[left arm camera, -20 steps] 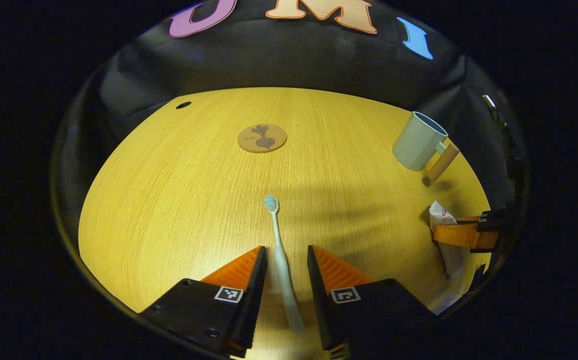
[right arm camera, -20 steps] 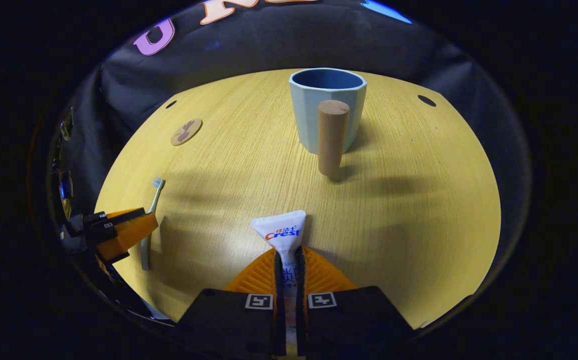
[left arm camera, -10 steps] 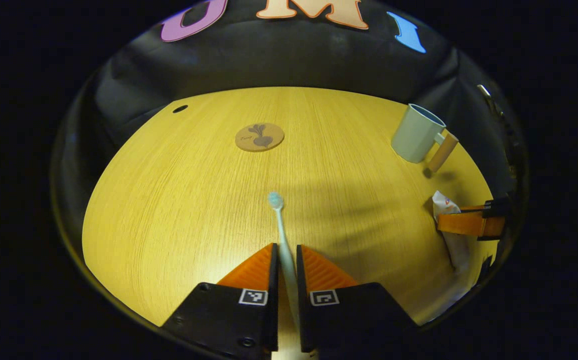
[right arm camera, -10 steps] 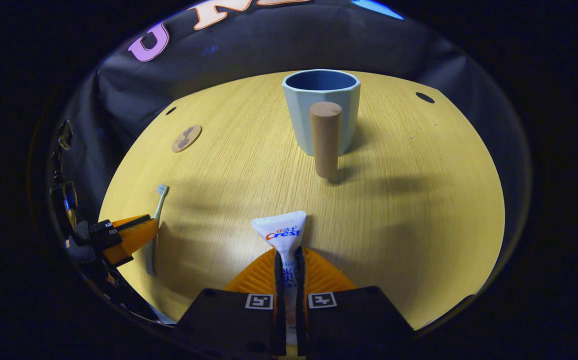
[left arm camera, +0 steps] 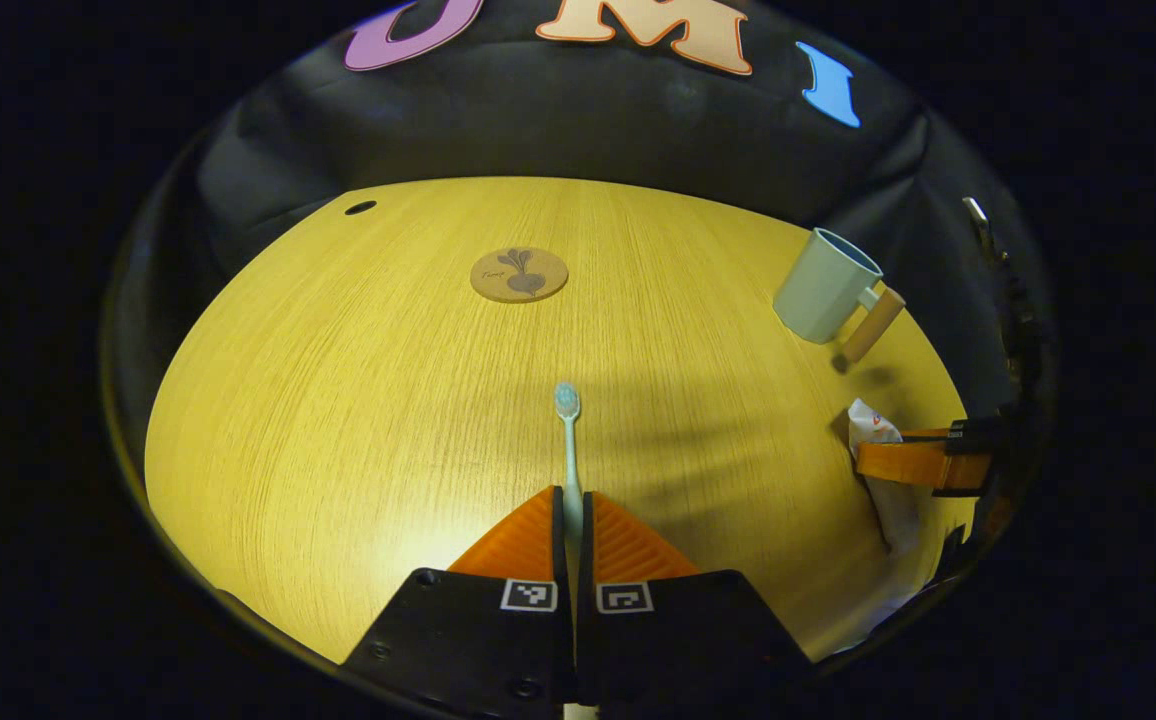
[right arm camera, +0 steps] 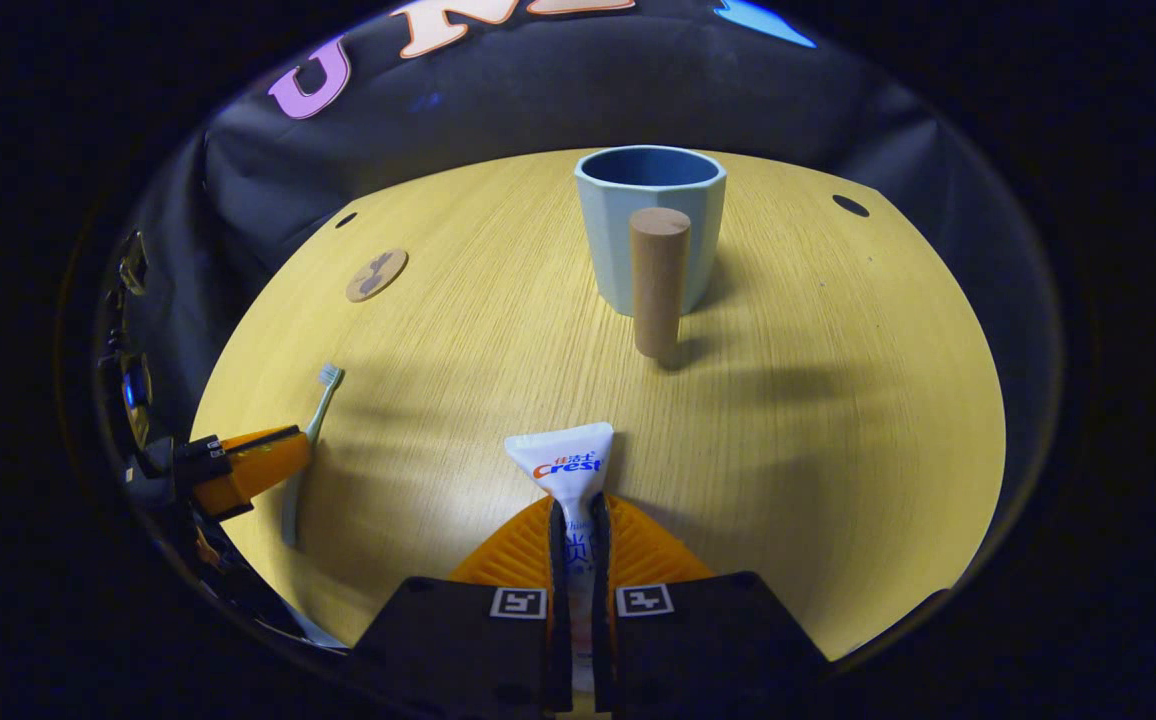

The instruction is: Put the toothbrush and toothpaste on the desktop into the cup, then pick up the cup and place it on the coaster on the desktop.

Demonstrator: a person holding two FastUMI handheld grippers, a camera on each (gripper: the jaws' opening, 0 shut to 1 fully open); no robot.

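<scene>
Pale wooden desk (left arm camera: 358, 400) against black cloth wall (left arm camera: 578, 130); cup (right arm camera: 650, 225) upright, coaster (right arm camera: 376, 274) well left of it. Left gripper (left arm camera: 572, 510) clamps toothbrush (left arm camera: 568, 425); right gripper (right arm camera: 577, 520) clamps toothpaste (right arm camera: 566, 468) near the cup's handle (right arm camera: 660, 280)

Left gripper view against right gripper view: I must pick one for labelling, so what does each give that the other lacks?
Left gripper view: the left hand-held gripper shut on the pale blue plastic toothbrush, and the beet drawing plain on the round cork coaster. Right gripper view: the right hand-held gripper shut on the white toothpaste tube, the dark inside of the light blue cup, and its wooden handle facing the camera. Shared: the yellow wooden table, coaster, cup, toothbrush, tube, both grippers.
</scene>
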